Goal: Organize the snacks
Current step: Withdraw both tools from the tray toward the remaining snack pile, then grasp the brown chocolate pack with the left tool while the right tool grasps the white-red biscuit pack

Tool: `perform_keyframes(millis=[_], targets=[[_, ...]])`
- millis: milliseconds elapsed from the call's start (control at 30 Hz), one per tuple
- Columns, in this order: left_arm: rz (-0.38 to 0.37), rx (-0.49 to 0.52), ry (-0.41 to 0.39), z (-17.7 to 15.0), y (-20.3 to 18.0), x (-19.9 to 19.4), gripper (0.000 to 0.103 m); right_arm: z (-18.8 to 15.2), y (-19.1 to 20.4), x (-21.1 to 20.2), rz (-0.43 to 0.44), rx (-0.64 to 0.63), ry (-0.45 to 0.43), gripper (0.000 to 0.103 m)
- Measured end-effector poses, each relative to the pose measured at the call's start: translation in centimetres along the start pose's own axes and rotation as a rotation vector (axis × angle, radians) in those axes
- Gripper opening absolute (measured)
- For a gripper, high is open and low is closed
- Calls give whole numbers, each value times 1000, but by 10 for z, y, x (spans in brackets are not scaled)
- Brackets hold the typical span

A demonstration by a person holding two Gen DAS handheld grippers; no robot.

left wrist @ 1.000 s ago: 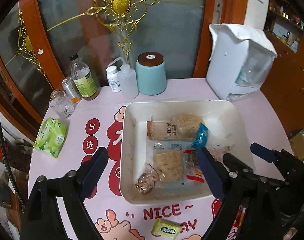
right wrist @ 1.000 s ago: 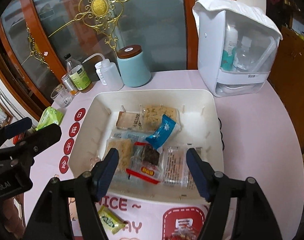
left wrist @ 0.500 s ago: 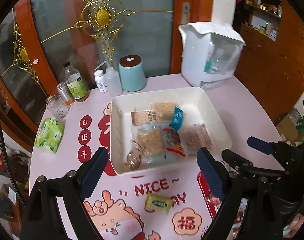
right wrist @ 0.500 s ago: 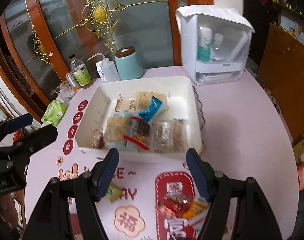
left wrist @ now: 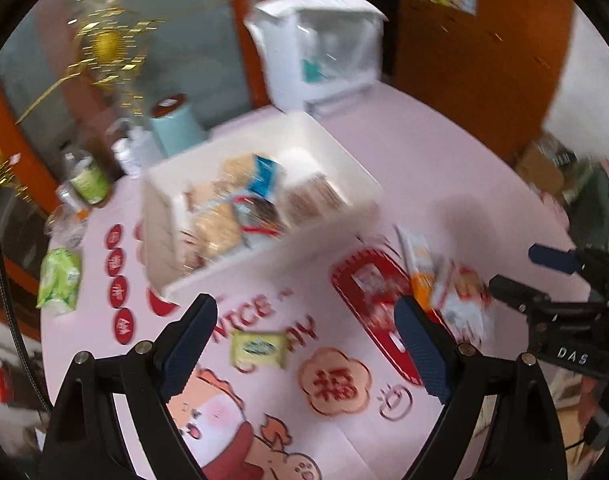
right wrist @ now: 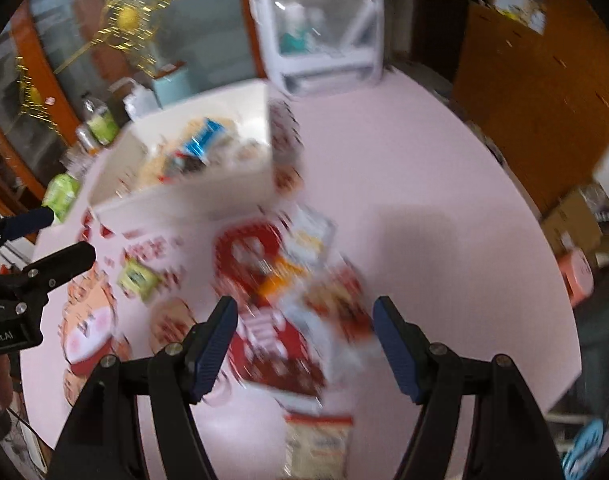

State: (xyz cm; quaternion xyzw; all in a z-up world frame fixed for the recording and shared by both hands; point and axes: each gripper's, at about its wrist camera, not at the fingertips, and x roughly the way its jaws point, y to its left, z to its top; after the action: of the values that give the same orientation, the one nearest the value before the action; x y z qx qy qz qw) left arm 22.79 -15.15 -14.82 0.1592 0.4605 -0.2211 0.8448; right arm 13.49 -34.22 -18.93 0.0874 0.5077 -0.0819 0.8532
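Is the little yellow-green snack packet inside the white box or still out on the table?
Out. The yellow-green snack packet lies flat on the pink table mat, in front of the white box, apart from it.

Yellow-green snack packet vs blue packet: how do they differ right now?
The small yellow-green snack packet lies alone on the pink printed tablecloth, outside the white plastic bin; the blue snack packet sits inside it, on top of other snacks. The yellow-green one lies flat; the blue one looks propped up. Both are sealed and ungripped.

bare pink table (right wrist: 404,184) right of white bin (right wrist: 192,196); loose packets (right wrist: 324,300) crowd the front
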Motion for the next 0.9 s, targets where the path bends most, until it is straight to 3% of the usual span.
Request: perform_keyframes(millis=[267,467,667,900], targets=[[-82,257,122,-35,-79,49,90,-90,-35,28,-31,129,169,71],[-125,512,168,-59,-127,84,90,-142,-41,46,14,207,259,71],[-209,674,238,-74,-154,111,90,-157,-30,54,66,219,264,73],[-223,750,296,-73,-169,139,90,-155,-12,59,3,165,214,79]])
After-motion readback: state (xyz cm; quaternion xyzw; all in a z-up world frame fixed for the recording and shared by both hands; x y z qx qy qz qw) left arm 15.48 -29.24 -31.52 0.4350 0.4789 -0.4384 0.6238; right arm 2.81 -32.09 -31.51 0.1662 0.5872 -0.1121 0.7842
